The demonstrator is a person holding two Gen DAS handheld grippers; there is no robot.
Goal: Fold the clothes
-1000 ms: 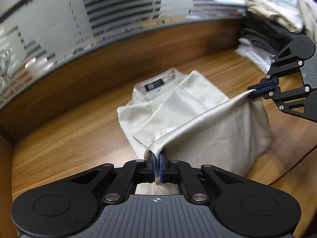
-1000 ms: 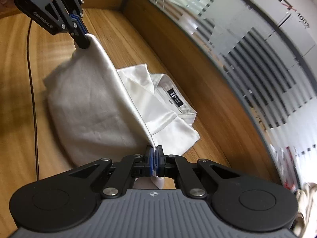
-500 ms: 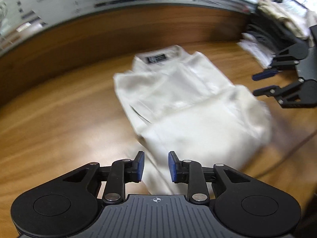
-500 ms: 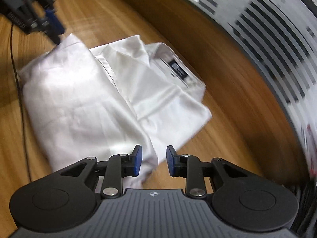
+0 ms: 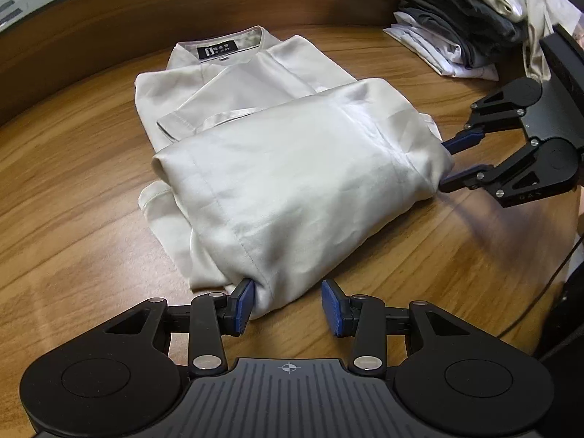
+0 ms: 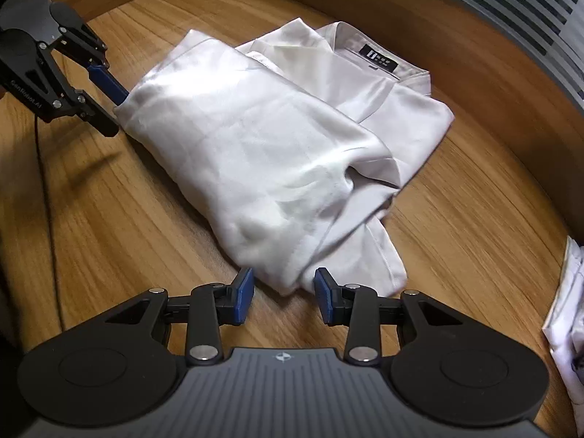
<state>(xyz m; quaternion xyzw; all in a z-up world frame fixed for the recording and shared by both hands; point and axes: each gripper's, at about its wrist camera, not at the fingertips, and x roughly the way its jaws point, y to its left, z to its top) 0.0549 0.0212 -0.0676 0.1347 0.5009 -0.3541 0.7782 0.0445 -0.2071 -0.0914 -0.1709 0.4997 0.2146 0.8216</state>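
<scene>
A white shirt (image 5: 284, 168) lies folded on the wooden table (image 5: 73, 197), collar and black label at the far end; it also shows in the right wrist view (image 6: 255, 138). My left gripper (image 5: 286, 306) is open, its jaws either side of the near corner of the fold. My right gripper (image 6: 283, 294) is open at the opposite corner of the same folded edge. Each gripper shows in the other's view: the right gripper (image 5: 450, 164) at the shirt's right edge, the left gripper (image 6: 109, 109) at its left edge. Neither holds cloth.
A stack of folded dark and white clothes (image 5: 463, 25) sits at the far right of the table, with its white edge in the right wrist view (image 6: 569, 303). A wooden wall (image 5: 219, 3) runs behind the shirt. A thin black cable (image 6: 43, 168) lies on the table.
Both grippers held the shirt's bottom hem raised a second ago. They laid it over the upper half, opened and let go. The fold now lies flat.
</scene>
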